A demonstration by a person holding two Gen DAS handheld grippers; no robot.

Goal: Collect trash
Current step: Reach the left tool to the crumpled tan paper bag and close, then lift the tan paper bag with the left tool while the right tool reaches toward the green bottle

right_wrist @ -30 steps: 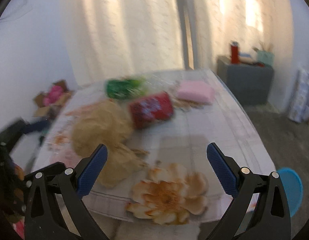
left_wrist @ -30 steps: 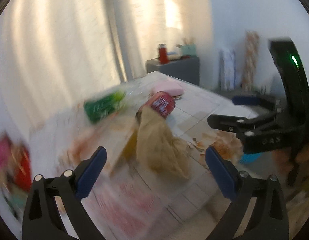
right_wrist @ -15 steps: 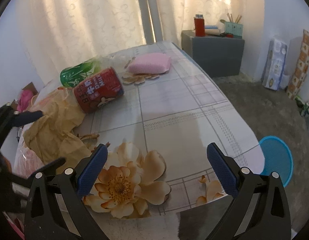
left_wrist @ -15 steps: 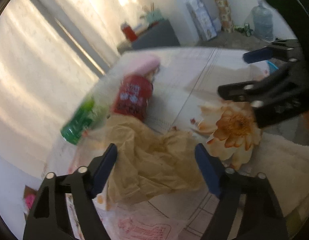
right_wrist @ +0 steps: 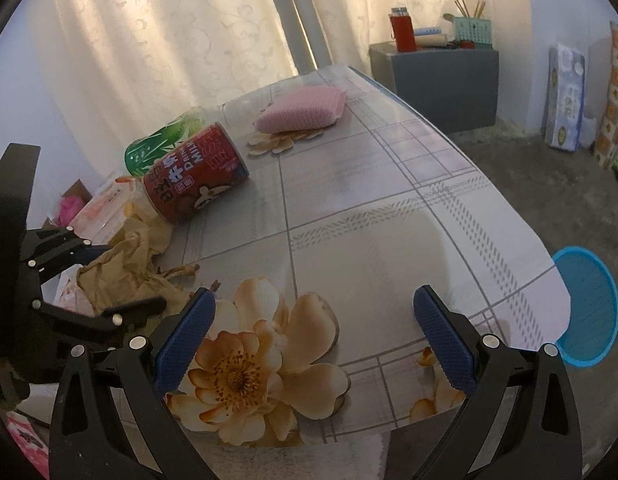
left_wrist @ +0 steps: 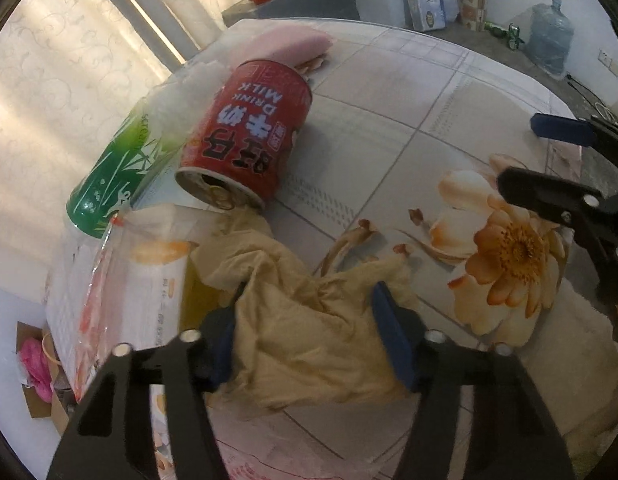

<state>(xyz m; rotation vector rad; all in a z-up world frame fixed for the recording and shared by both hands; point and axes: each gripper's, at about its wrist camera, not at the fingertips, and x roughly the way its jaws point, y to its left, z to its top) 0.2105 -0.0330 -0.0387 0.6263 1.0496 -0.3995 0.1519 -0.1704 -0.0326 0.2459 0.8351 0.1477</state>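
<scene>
Left gripper [left_wrist: 309, 340] is down over the crumpled brown paper bag [left_wrist: 309, 332], and its blue pads sit on either side of the wad. Jaws have just been closing in on it and they're roughly halfway shut, with the paper bunched between them and looking like it touches both pads, though I can't say it's a firm pinch.

Going left to right on the table [right_wrist: 389, 240]: at the far left edge there's a clear plastic packet with orange print [left_wrist: 121, 300], lying flat and partly tucked under the paper bag. Just behind it a green bottle [left_wrist: 121, 160] lies on its side, and right beside that, touching or very nearly, a red milk drink can [left_wrist: 245, 136] also on its side, its open top facing the paper bag. Behind the can sits a pink sponge [right_wrist: 303, 110] near the far end of the table. The tablecloth has a big printed orange flower [right_wrist: 245, 376] at the near edge.

Right gripper [right_wrist: 313, 336] hangs over that flower print, jaws spread wide with nothing in them. Off the table's right side, down on the floor, there's a blue round bin [right_wrist: 589, 308]. A grey cabinet [right_wrist: 441, 84] with a red flask on it stands by the curtain.
</scene>
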